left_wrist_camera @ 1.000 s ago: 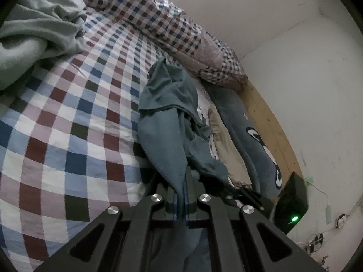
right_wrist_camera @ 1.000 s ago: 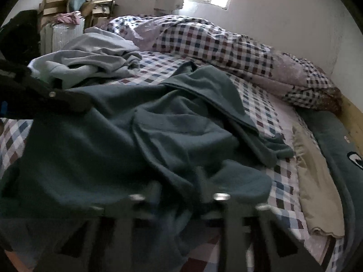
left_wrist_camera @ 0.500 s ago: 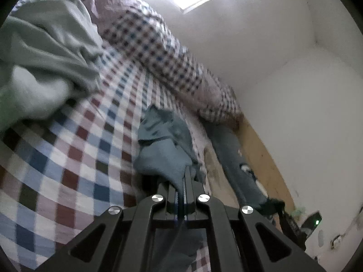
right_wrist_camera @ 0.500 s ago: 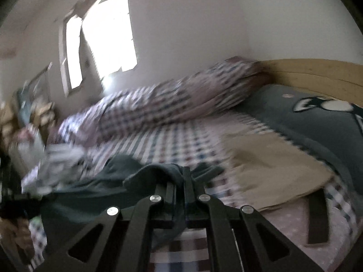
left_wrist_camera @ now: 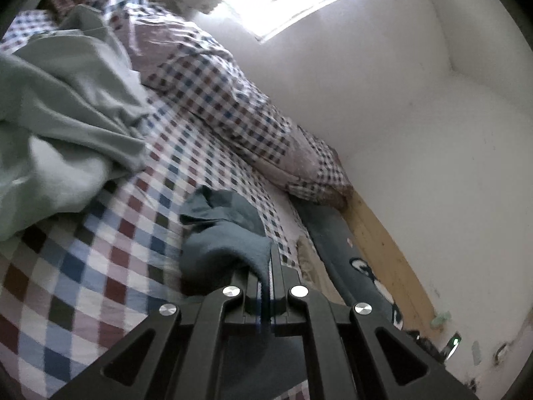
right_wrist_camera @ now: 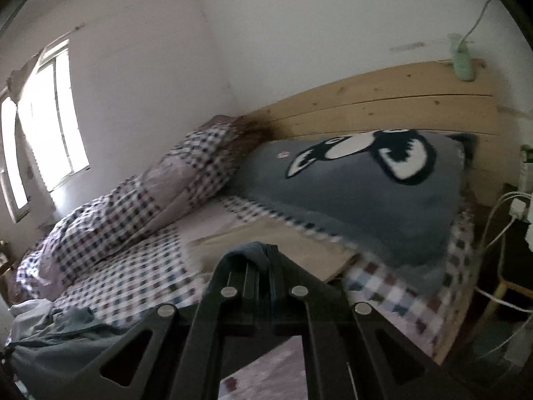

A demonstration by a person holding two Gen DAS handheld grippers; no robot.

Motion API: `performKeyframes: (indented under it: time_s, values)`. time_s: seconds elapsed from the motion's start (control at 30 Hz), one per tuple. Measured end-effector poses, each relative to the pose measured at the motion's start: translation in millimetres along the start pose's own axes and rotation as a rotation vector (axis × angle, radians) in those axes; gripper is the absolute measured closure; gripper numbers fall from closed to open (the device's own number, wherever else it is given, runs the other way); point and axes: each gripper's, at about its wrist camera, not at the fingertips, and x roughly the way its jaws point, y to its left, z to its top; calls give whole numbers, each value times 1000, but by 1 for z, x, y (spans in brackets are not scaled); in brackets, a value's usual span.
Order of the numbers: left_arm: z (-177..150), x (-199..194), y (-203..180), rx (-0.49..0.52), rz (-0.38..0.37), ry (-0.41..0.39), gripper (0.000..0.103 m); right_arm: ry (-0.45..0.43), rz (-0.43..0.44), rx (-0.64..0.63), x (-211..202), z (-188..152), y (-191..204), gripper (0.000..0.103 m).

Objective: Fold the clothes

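A dark teal garment (left_wrist_camera: 223,233) drapes over the checked bed sheet (left_wrist_camera: 100,266) in the left wrist view, bunched just ahead of my left gripper (left_wrist_camera: 266,260). That gripper is shut on a fold of the teal cloth, which hangs down between its fingers. In the right wrist view my right gripper (right_wrist_camera: 266,253) is shut on another edge of the same teal garment (right_wrist_camera: 248,250). The rest of the garment (right_wrist_camera: 50,340) trails down at the lower left. A pale green garment (left_wrist_camera: 60,113) lies crumpled at the left of the bed.
A rolled checked duvet (right_wrist_camera: 133,206) runs along the wall under the window (right_wrist_camera: 43,126). A grey pillow with a cartoon face (right_wrist_camera: 359,186) leans on the wooden headboard (right_wrist_camera: 399,100). A tan cloth (right_wrist_camera: 283,246) lies before it. Cables (right_wrist_camera: 499,220) hang at the right.
The right gripper swung up and to the right, rolling, from over the teal heap towards the headboard, cloth in its jaws. The left gripper tipped upward; the garment now looks shorter and more bunched.
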Motion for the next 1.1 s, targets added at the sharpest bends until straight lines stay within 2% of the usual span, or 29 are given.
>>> performKeyframes:
  time_s: [0.1, 0.23, 0.27, 0.33, 0.4, 0.43, 0.5, 0.57, 0.6, 0.7, 0.73, 0.8, 0.9, 1.0, 1.1]
  values:
    - [-7, 18, -12, 56, 16, 36, 101, 3, -39, -3, 11, 7, -9, 101]
    - [-16, 38, -20, 115, 62, 77, 99, 54, -108, -30, 48, 11, -20, 101]
    - [-19, 42, -22, 127, 74, 89, 96, 72, -125, -37, 61, 11, -24, 101]
    - [-25, 49, -25, 151, 98, 114, 86, 108, -161, -55, 87, 11, -31, 101]
    - [-29, 53, -28, 175, 120, 130, 63, 147, -205, -90, 112, 8, -36, 101]
    - [-30, 53, -29, 187, 131, 133, 57, 168, -227, -110, 124, 6, -37, 100]
    - [-29, 48, -27, 186, 134, 115, 26, 208, -265, -141, 139, 0, -39, 98]
    - [-25, 41, -23, 156, 115, 82, 18, 236, -327, -153, 144, -8, -43, 81]
    - [-22, 37, -20, 137, 109, 71, 18, 235, -350, -149, 142, -12, -44, 66]
    - [-15, 27, -13, 95, 100, 45, 18, 208, -386, -130, 124, -23, -43, 49]
    - [-14, 23, -11, 86, 106, 39, 18, 204, -373, -135, 116, -28, -38, 48]
    - [-13, 21, -10, 87, 115, 43, 18, 203, -293, -159, 96, -40, -18, 48]
    - [-15, 15, -10, 100, 122, 51, 18, 206, -66, -255, 65, -62, 32, 48]
    - [-16, 3, -8, 111, 129, 50, 18, 190, 161, -440, 26, -98, 99, 48]
    - [-19, -11, 3, 88, 141, 46, 18, 187, 338, -611, -10, -140, 157, 48]
